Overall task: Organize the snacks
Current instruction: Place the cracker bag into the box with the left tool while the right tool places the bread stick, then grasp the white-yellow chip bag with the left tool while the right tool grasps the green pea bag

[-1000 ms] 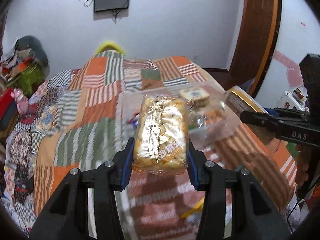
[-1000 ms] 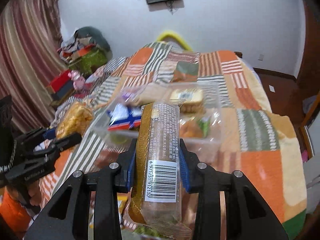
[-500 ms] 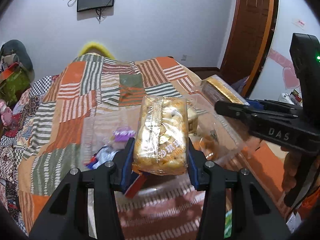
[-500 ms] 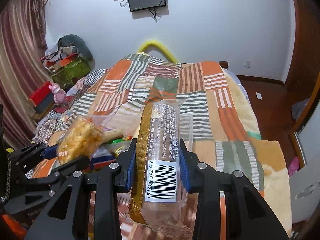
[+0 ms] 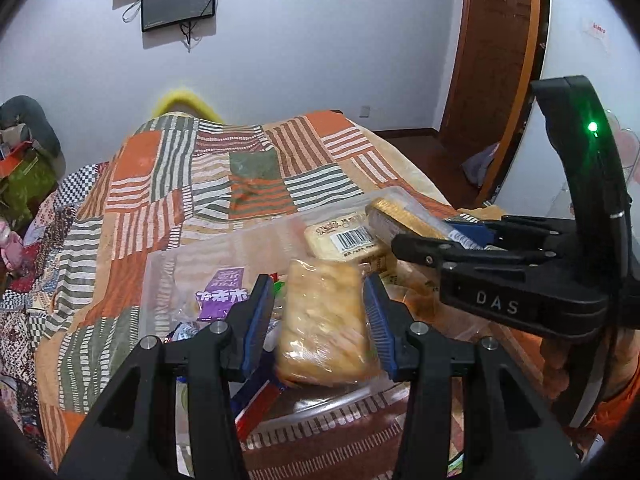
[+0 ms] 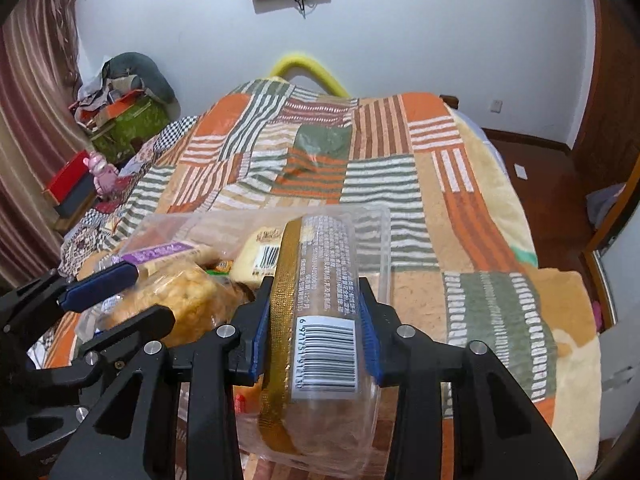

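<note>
The bed (image 6: 472, 184) carries a clear box (image 6: 376, 240) of snacks near its foot end, with much free blanket beyond. Above the box, the left gripper (image 5: 320, 316) holds a yellow pastry pack (image 5: 324, 328), probably to drop it inside. The right gripper (image 6: 316, 320) is over the box's right wall; its jaws are opening around a long biscuit pack (image 6: 320, 300). The two grippers are close, so little room stays between them.

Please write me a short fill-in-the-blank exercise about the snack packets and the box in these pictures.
1. The packet with white writing inside the clear box is ___ in colour.
2. The long packet between the right gripper's opening jaws bears a white ___ label.
3. A small ___ light glows on the right gripper.
Missing words: purple; barcode; green.
</note>
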{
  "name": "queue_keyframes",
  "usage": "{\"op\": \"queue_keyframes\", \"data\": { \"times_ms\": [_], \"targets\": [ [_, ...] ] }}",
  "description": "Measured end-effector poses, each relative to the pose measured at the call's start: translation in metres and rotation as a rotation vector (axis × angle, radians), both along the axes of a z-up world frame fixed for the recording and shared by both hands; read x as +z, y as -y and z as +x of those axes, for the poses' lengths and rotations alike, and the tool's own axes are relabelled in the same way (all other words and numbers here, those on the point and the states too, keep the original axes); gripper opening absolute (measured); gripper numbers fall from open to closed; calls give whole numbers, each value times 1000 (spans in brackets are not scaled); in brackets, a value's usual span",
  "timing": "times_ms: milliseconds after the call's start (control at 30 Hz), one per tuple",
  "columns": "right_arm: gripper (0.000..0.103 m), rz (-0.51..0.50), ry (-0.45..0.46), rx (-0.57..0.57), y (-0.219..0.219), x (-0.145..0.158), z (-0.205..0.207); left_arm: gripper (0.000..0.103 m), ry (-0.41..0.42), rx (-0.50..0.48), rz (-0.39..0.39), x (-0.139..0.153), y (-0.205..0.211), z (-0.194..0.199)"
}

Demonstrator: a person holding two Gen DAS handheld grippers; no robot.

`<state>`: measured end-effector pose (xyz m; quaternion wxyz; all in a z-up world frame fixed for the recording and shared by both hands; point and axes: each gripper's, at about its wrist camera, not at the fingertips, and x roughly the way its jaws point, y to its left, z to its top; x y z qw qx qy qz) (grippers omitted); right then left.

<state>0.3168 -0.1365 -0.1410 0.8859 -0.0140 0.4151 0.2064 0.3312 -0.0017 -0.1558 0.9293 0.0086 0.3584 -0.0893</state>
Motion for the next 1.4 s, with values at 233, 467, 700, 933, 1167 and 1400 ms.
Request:
{"op": "queue_keyframes", "data": {
  "times_ms": [233, 467, 700, 933, 1167, 1400],
  "targets": [
    [39, -28, 47, 21, 3, 16, -17, 48, -15, -9, -30, 11, -4, -15],
    [42, -31, 106, 44, 8, 41, -52, 50, 5, -14, -59, 34, -10, -49],
    [47, -30, 129, 69, 13, 47, -95, 53, -19, 11, -47, 40, -16, -88],
    [49, -13, 84, 97, 20, 33, -131, 55, -147, 62, -19, 3, -20, -123],
    [50, -1, 19, 122, 29, 7, -153, 56, -304, 98, -55, -37, -13, -154],
    [52, -1, -22, 149, 32, -10, -165, 65, -344, 92, -67, -55, 8, -169]
  ]
}}
